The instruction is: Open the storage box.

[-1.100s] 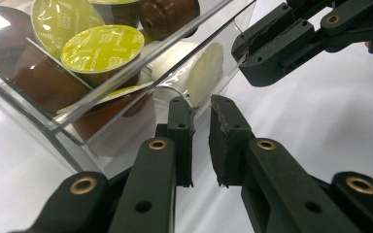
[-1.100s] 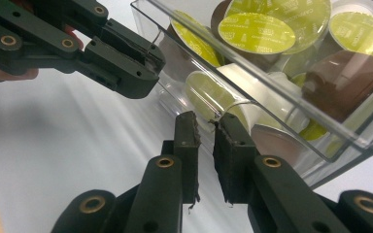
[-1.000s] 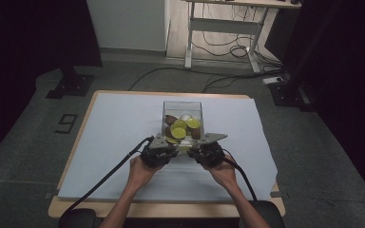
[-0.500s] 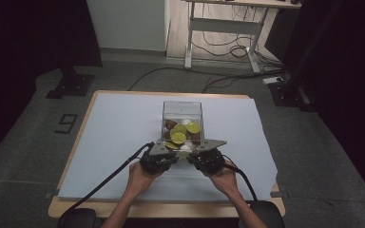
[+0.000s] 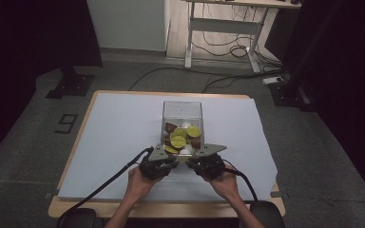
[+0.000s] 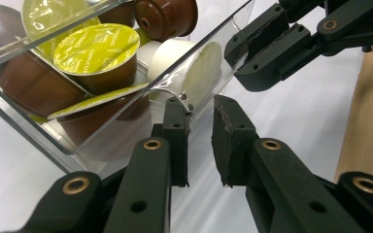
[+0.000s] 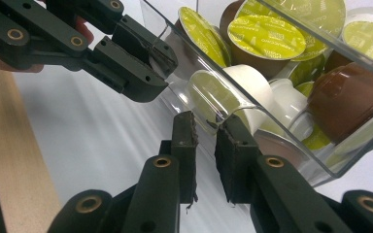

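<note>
Covering wooden table, white sheet, dim room; left claw and right claw clamped on clear box.

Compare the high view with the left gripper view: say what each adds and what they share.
The high view adds the whole table, a number 9 marked on the floor, and a desk behind. The left gripper view adds the printed lettering on a green pod lid and a white pod against the near wall. Both share the clear box of coffee pods, with the left hand-held gripper and the right hand-held gripper clamped on its near wall.
</note>
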A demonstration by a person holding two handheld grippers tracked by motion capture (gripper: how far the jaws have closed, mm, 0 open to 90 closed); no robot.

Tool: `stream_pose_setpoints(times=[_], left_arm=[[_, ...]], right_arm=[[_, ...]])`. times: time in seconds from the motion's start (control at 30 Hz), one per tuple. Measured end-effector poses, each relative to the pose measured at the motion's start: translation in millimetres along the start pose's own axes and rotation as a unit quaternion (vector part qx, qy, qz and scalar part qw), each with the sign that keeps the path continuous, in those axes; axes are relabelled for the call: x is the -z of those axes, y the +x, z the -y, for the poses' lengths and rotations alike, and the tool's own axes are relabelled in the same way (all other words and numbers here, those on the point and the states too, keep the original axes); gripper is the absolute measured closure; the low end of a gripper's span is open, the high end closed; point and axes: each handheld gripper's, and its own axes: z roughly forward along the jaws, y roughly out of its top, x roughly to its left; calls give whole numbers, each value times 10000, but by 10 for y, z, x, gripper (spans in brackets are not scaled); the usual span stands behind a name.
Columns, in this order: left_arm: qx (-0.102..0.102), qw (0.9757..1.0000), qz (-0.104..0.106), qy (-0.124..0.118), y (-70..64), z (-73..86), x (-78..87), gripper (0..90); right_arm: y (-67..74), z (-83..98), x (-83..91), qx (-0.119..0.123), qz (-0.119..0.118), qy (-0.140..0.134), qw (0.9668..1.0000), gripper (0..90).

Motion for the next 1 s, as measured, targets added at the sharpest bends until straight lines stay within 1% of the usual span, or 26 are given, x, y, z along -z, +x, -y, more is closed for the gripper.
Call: stream_pose_setpoints(times=[0.07,0.13,0.23,0.37,0.57,0.77,0.9,1.0], left_arm=[[-35,10000,35,-8,-14,11,8,762],[-46,9999,96,-22,-30,27,13,757],[-70,9999,123,-15,-56,38,24,754],[-83,9999,150,-6,-103,56,42,748],[-123,9999,74,-27,-172,87,67,745],[-135,9999,-25,-15,-241,114,89,747],[-188,9998,-107,-13,-287,129,112,748],[-189,9998,-100,-22,-312,144,127,747]], right_arm=[[12,15,8,-22,-38,-36,10000,778],[20,37,19,-68,-124,-75,9999,778],[57,52,39,-1,-139,-60,9999,778],[105,67,66,28,-159,-51,9999,778],[171,84,95,101,-109,-14,9999,776],[219,105,115,123,-69,24,9999,776],[255,118,127,119,-35,15,9999,776],[282,130,141,131,-32,17,9999,776]])
